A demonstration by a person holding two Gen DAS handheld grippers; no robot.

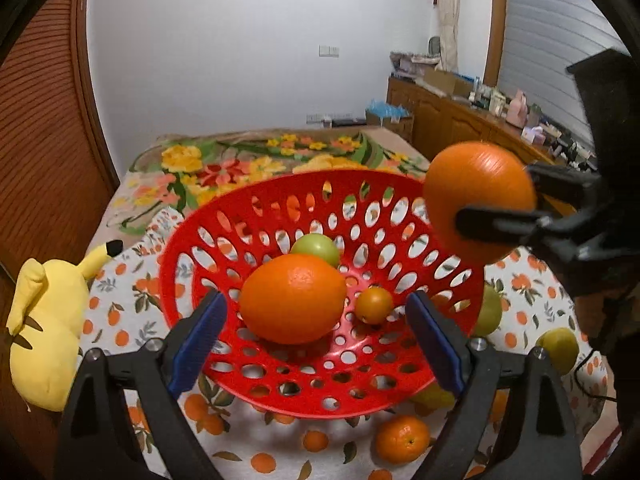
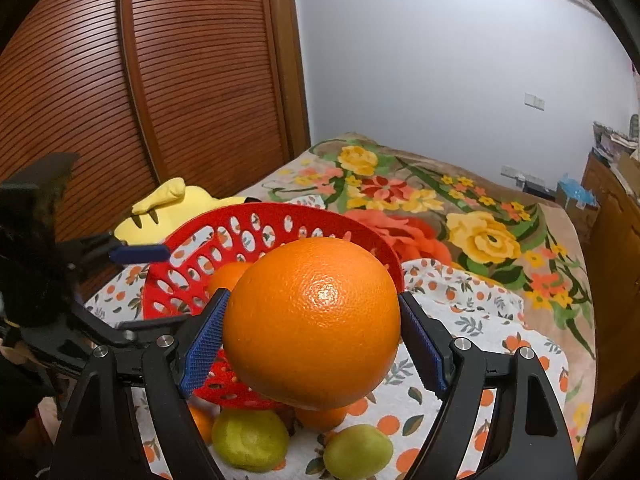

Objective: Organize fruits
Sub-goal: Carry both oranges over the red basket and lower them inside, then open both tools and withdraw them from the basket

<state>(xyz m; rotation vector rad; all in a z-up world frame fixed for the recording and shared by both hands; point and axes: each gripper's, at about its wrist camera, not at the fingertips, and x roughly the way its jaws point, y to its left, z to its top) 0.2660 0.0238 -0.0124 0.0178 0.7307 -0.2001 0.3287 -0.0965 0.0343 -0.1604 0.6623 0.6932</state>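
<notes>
A red perforated basket stands on an orange-print cloth. It holds a big orange, a small green fruit and a small orange fruit. My left gripper is open over the basket's near rim and holds nothing. My right gripper is shut on a large orange, held above the basket's right rim; it also shows in the left wrist view. Loose green fruits and a mandarin lie on the cloth beside the basket.
A yellow plush toy lies left of the basket. A floral blanket covers the bed behind. A slatted wooden wardrobe stands at the left, and a cluttered wooden sideboard runs along the right wall.
</notes>
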